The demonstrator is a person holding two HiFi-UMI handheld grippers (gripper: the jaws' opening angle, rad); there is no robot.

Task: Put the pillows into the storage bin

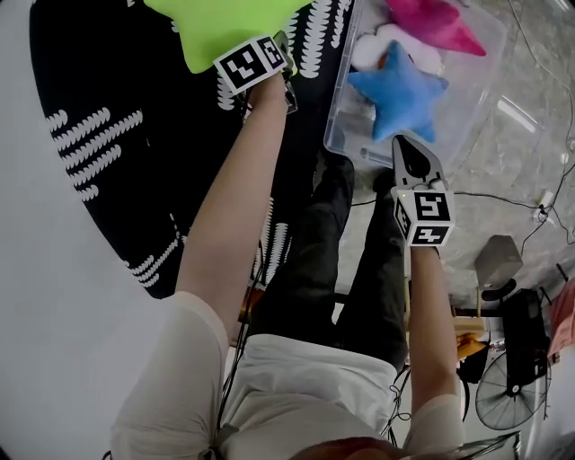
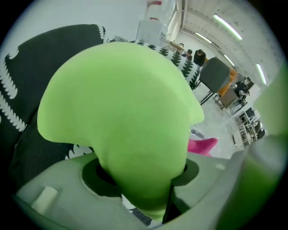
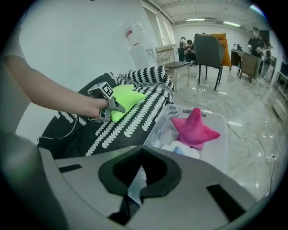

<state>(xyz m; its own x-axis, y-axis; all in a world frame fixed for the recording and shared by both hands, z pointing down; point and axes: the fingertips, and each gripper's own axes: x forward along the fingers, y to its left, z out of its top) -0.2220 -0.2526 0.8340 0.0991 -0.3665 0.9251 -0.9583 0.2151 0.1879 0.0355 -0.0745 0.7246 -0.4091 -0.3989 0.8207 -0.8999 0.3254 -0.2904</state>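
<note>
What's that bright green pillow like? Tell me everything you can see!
The green pillow is a plump, soft-looking star with rounded points, plain bright lime all over. It lies on the black cloth with white marks, outside the clear storage bin. The left gripper pinches one of its points between its jaws, squashing it narrow.

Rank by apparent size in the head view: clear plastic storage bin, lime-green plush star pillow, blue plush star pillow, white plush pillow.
1. clear plastic storage bin
2. lime-green plush star pillow and blue plush star pillow: about alike; green is cropped at the frame's edge, so tied.
3. white plush pillow, partly covered.
</note>
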